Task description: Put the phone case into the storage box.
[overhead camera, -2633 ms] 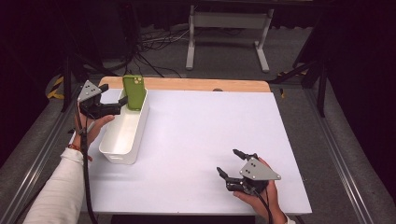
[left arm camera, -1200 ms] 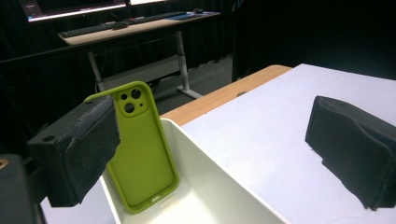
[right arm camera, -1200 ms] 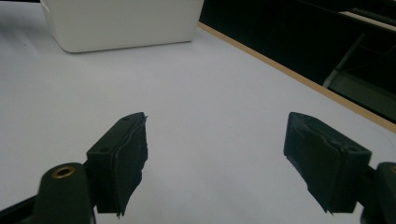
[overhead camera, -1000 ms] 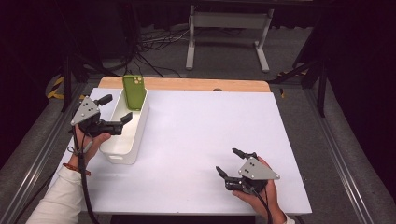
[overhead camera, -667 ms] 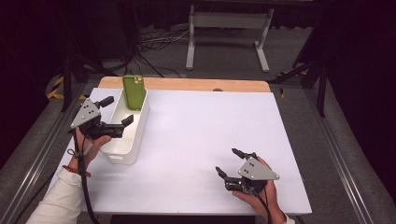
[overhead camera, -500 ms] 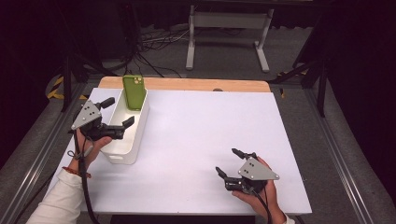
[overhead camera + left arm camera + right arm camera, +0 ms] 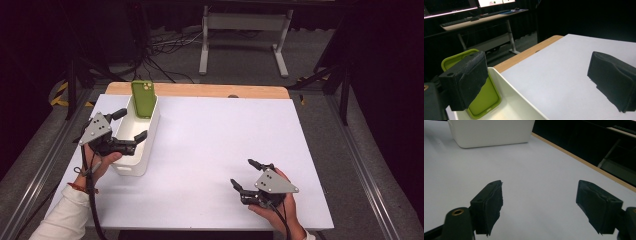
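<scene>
A green phone (image 7: 142, 98) stands upright against the far end wall of a white bin (image 7: 151, 134) at the table's left. My left gripper (image 7: 132, 124) hovers open over the bin's middle, a short way on the near side of the phone and apart from it, with nothing between its fingers. In the left gripper view the phone (image 7: 484, 97) leans in the bin (image 7: 510, 86) behind one pad (image 7: 467, 80) of the left gripper (image 7: 539, 75). My right gripper (image 7: 241, 173) rests open and empty low over the table's near right. The right gripper (image 7: 540, 205) faces the bin (image 7: 491, 132) across the table.
The white tabletop (image 7: 225, 130) has a wooden strip (image 7: 210, 90) along its far edge. Metal rails run along both sides of the table. Beyond the far edge are a stand's white legs (image 7: 242, 30) and cables on the floor.
My left gripper has drawn back from the phone toward the person along the bin, open and empty. The phone stays upright in the bin. The right gripper has not moved.
</scene>
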`<state>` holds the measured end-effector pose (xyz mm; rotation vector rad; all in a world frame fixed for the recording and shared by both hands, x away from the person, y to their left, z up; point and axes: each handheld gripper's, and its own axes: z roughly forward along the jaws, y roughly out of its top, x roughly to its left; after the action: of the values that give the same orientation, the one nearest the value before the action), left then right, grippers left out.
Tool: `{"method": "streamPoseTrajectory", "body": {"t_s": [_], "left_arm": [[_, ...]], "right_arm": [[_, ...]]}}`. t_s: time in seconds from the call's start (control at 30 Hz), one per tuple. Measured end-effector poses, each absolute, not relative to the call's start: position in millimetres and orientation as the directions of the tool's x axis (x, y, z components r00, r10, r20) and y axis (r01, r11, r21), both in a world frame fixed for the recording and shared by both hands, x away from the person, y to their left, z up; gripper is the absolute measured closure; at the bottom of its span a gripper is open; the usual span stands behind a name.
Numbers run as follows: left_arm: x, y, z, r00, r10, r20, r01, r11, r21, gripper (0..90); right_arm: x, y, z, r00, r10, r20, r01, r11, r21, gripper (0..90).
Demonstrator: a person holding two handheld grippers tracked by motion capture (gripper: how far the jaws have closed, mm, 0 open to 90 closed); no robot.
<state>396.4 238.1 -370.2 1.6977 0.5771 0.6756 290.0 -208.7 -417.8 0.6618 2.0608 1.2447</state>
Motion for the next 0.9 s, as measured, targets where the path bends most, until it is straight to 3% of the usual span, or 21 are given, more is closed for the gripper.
{"method": "streamPoseTrajectory", "body": {"t_s": [0.9], "left_arm": [[366.8, 221.8, -373.3, 0.764, 0.622, 0.173, -0.023, -0.241, 0.970, 4.0]], "right_arm": [[289.3, -208.4, -415.3, -0.661, 0.697, -0.276, 0.077, 0.429, 0.900, 21.8]]}}
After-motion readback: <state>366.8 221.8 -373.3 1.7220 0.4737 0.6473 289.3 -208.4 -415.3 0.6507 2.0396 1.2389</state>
